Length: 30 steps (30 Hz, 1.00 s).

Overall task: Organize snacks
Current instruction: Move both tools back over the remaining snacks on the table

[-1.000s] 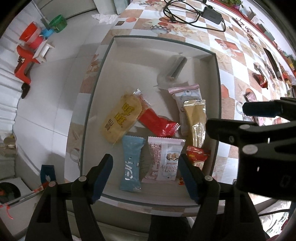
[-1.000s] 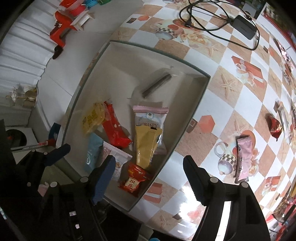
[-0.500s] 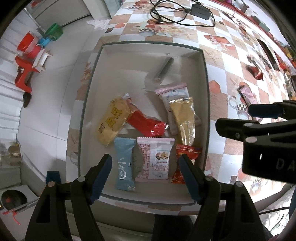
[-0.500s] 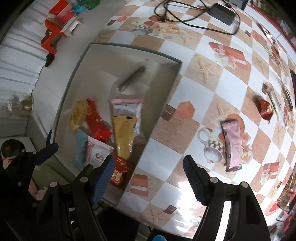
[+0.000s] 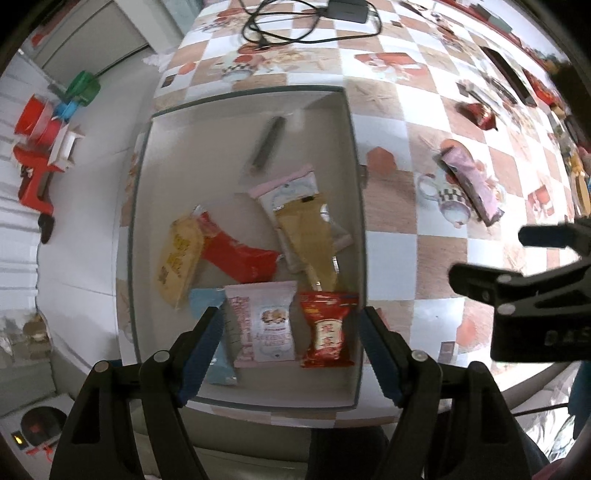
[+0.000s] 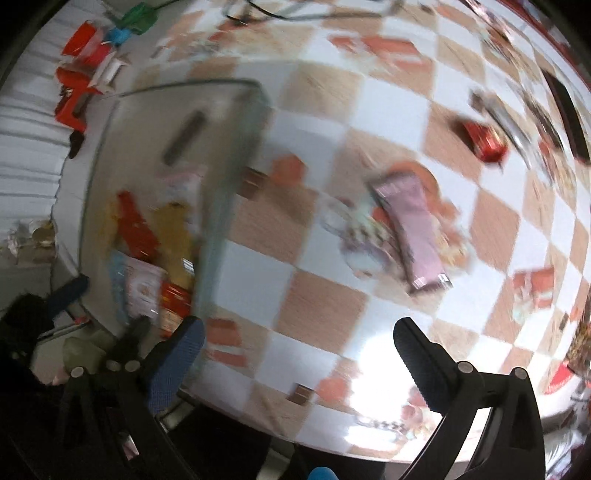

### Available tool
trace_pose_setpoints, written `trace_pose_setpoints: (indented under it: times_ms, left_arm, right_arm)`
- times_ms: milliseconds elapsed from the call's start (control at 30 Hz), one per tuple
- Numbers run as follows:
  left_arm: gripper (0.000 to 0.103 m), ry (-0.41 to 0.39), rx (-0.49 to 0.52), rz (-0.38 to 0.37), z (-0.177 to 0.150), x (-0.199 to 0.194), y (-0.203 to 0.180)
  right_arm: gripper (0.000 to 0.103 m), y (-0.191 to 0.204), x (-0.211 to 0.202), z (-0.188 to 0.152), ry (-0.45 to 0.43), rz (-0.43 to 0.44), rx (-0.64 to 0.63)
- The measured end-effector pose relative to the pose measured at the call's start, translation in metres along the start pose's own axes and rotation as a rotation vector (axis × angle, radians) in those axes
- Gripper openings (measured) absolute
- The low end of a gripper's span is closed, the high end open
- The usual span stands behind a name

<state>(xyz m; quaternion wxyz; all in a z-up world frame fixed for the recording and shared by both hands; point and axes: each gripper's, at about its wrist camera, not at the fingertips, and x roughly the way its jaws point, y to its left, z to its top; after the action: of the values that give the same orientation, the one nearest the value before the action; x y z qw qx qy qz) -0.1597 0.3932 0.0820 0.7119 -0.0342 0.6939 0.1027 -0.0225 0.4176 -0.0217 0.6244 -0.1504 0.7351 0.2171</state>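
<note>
A white box [image 5: 354, 155] holds several snack packets: a yellow one [image 5: 177, 258], a red one [image 5: 236, 254], a gold one [image 5: 310, 236], a pink-white one [image 5: 264, 325], a small red one [image 5: 327, 328] and a dark stick [image 5: 267, 142]. My left gripper [image 5: 291, 343] is open and empty above the box's near end. My right gripper [image 6: 299, 350] is open and empty above the table, right of the box [image 6: 236, 158]. A pink packet [image 6: 413, 225] and a small red packet [image 6: 484, 142] lie on the tablecloth; both also show in the left wrist view, the pink packet [image 5: 469, 181] and the red one [image 5: 478, 112].
The checkered tablecloth [image 5: 406, 99] carries a black cable and adapter [image 5: 314, 14] at the back. Red, green and white items [image 5: 48, 136] lie on the floor to the left. My right gripper shows in the left wrist view [image 5: 517, 266].
Both grippers have shifted right. The right wrist view has swung from the box toward the pink packet on the tablecloth and is now motion-blurred.
</note>
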Motion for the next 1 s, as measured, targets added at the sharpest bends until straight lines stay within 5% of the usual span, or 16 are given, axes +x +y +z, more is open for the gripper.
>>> trace_pose_setpoints:
  times_ms: [433, 1000]
  left_arm:
    - [0.079, 0.009, 0.138, -0.033, 0.031, -0.001, -0.064]
    - [0.078, 0.069, 0.104, -0.134, 0.160, 0.018, -0.151]
  right_arm:
    - [0.103, -0.133, 0.032, -0.065, 0.120, -0.053, 0.288]
    - [0.103, -0.183, 0.062, -0.125, 0.157, -0.072, 0.319]
